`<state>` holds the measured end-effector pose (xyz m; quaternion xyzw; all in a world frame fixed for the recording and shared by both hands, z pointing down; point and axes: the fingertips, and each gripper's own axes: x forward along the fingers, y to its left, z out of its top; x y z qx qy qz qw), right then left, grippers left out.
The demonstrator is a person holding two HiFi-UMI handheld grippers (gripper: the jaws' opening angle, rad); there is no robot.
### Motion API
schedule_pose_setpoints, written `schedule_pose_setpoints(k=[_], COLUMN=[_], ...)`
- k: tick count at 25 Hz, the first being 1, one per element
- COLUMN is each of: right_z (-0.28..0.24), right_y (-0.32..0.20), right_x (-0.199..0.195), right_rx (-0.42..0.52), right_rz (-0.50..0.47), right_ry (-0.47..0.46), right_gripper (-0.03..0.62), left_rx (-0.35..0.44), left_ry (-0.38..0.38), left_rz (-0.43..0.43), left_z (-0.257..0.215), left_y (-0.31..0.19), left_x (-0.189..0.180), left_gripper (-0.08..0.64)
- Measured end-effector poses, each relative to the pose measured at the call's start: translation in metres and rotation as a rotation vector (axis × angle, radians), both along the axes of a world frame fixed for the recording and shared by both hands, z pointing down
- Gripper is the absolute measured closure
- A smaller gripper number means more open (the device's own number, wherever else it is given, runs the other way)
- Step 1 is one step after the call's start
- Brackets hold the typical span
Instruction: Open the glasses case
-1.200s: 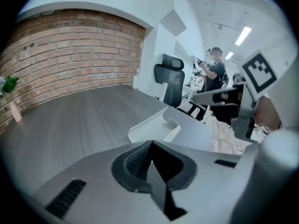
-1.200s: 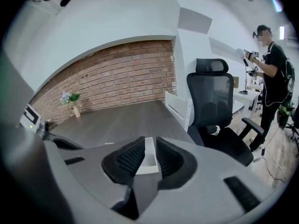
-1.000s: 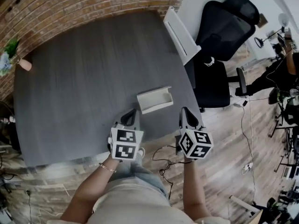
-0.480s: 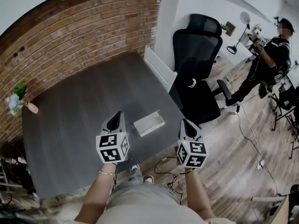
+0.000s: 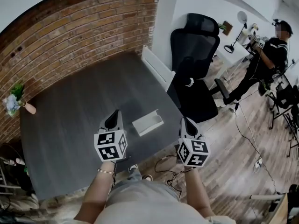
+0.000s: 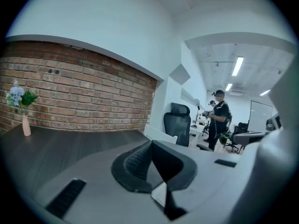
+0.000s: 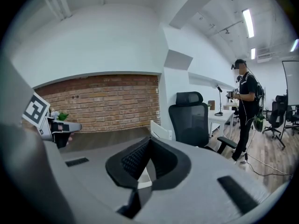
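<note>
The white glasses case [image 5: 147, 123] lies open on the dark grey table [image 5: 74, 120], near its front right corner. Both grippers hang in the air on the near side of it, apart from it. My left gripper [image 5: 113, 117] is to the case's left, my right gripper [image 5: 186, 122] to its right, past the table edge. In the left gripper view the left gripper [image 6: 151, 143] has its pads meeting at the tips with nothing held. The right gripper [image 7: 149, 141] is likewise shut and empty. A sliver of white shows through the gap below each pair of pads.
A black office chair [image 5: 196, 55] stands beyond the table's right edge beside a white panel [image 5: 156, 68]. A small vase with flowers [image 5: 19, 102] sits at the table's far left by the brick wall [image 5: 70, 27]. A person [image 5: 271, 55] stands at the back right; cables [image 5: 247, 134] cross the wood floor.
Both grippers have lifted up and away from the table and the case. The head view has tipped up to take in more of the room.
</note>
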<state>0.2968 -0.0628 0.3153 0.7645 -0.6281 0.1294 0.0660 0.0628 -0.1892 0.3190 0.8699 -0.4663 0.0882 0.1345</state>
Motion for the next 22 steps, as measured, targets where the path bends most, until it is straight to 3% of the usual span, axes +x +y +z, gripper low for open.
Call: schedule_pose_setpoints(k=[22], right_z=[0.016], right_y=[-0.014], right_x=[-0.002], right_rx=[-0.041], right_rz=[-0.039], right_ry=[-0.015], right_gripper=[0.591], left_rx=[-0.034], left_ry=[-0.014], left_rz=[-0.035], left_z=[0.015], left_y=[-0.002], left_x=[-0.009], left_gripper=[0.555])
